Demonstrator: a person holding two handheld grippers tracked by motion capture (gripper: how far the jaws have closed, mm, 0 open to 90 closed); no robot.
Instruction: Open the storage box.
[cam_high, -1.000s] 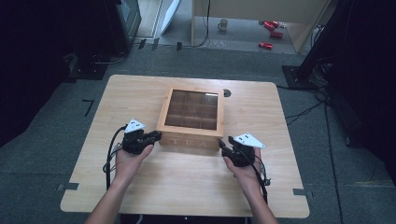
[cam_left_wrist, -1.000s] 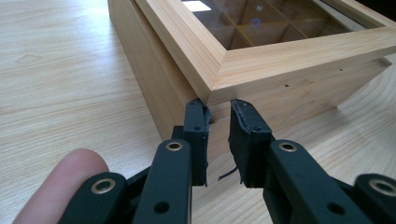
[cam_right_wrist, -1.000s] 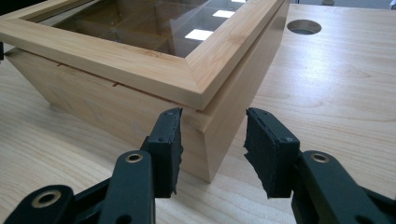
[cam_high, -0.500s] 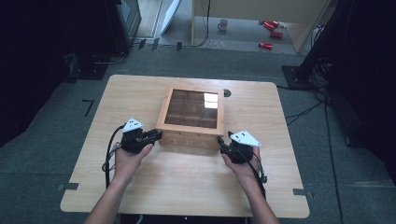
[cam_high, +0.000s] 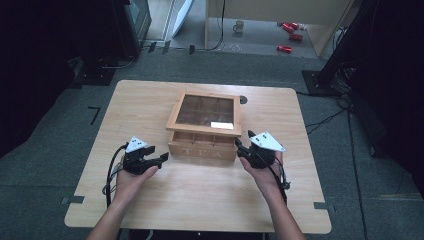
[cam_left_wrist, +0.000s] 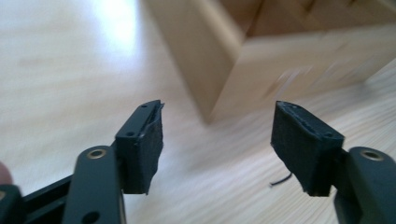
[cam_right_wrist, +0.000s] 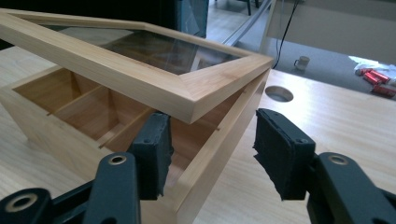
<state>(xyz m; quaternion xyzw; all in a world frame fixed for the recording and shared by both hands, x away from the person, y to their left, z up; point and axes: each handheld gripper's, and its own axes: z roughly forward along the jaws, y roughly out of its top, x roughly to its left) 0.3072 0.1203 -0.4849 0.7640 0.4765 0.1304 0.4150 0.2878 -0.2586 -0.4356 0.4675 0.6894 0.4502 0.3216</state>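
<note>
Wooden tea box (cam_high: 205, 131) sat mid-table, glass lid (cam_high: 205, 113) part-lifted. Right gripper (cam_right_wrist: 210, 147) straddled its corner wall, unclenched, probably steadying it. Left gripper (cam_left_wrist: 219, 140) gaped empty nearby.

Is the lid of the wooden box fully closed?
No, in the right gripper view the lid is raised at the front, with a gap above the box through which the compartments show.
</note>
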